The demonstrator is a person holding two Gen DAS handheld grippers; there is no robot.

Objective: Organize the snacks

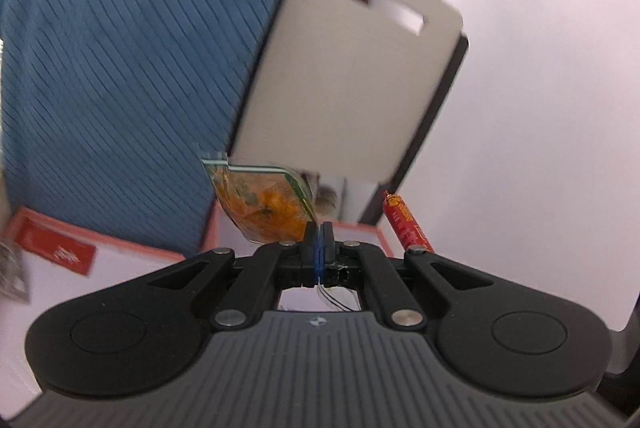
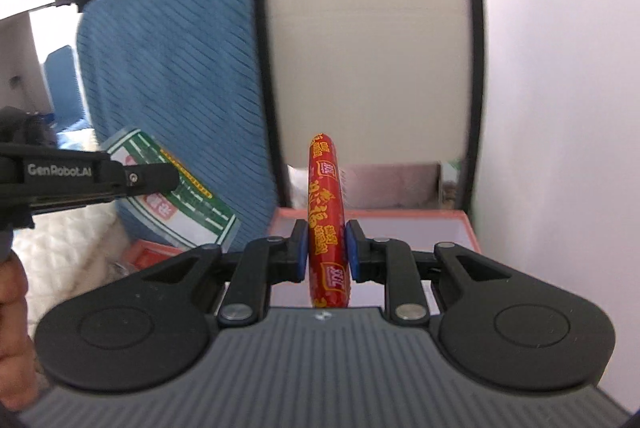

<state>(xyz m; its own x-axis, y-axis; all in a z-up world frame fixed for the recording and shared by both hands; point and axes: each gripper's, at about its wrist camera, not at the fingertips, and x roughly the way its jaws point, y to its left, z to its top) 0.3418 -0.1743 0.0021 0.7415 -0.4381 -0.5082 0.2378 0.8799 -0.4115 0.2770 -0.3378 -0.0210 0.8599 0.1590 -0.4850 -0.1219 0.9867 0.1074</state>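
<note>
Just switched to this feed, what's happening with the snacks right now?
A person is holding a tool in each hand, both loaded. The left tool is shut on the corner of a green-edged snack packet. The right tool grips a red sausage stick around its middle, pointing up. Both hang above a white box with a pink rim, in front of a chair.

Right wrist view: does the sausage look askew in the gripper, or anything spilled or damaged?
Nothing stands out. The red sausage sits straight between the right gripper pads, wrapper intact. The left gripper pinches a sealed snack packet by its corner; nothing spilled.
</note>
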